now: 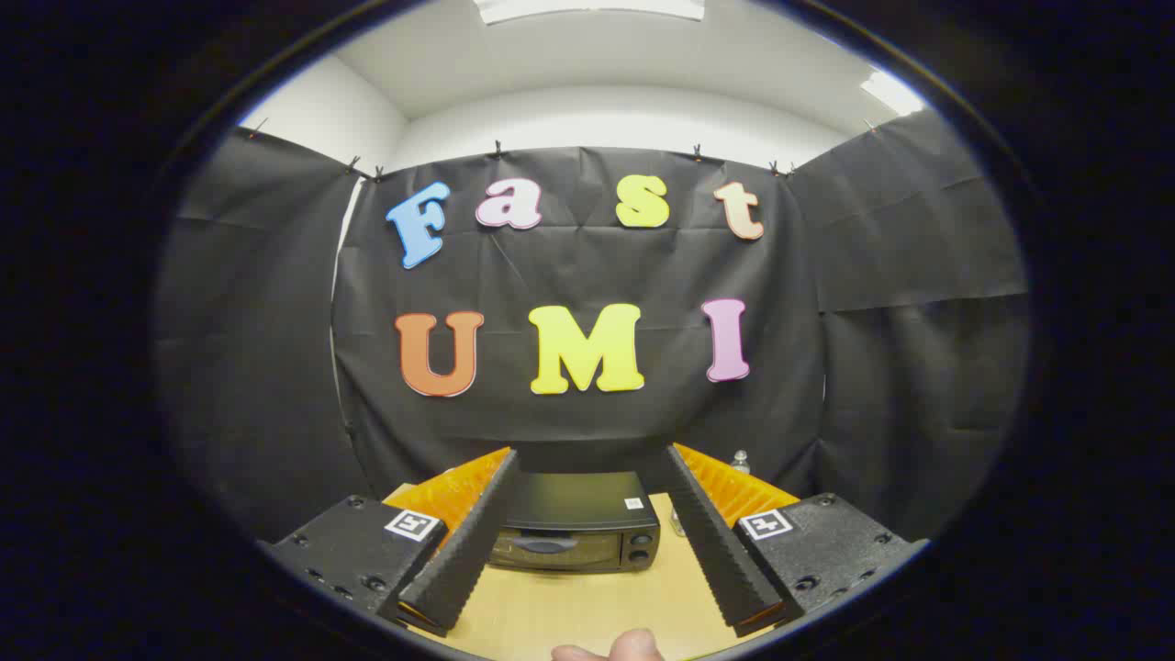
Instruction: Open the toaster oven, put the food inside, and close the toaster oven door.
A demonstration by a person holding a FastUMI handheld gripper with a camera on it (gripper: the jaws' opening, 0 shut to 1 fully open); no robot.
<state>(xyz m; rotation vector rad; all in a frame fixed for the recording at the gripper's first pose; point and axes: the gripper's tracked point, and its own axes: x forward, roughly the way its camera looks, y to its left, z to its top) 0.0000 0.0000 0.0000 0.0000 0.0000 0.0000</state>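
Between the two spread fingers of the hand-held gripper (pixel 587 532), with nothing pinched, one toaster oven (pixel 576 523) is seen on the pale wooden bench (pixel 569 615), a little beyond the fingertips and close to the black cloth wall. Its door is closed; one handle and two knobs can be counted on its front, though its left end is hidden behind the left finger. One small bottle (pixel 740 461) is partly hidden behind the right finger. One fingertip of a person (pixel 613 648) is cut off at the near edge of the bench.
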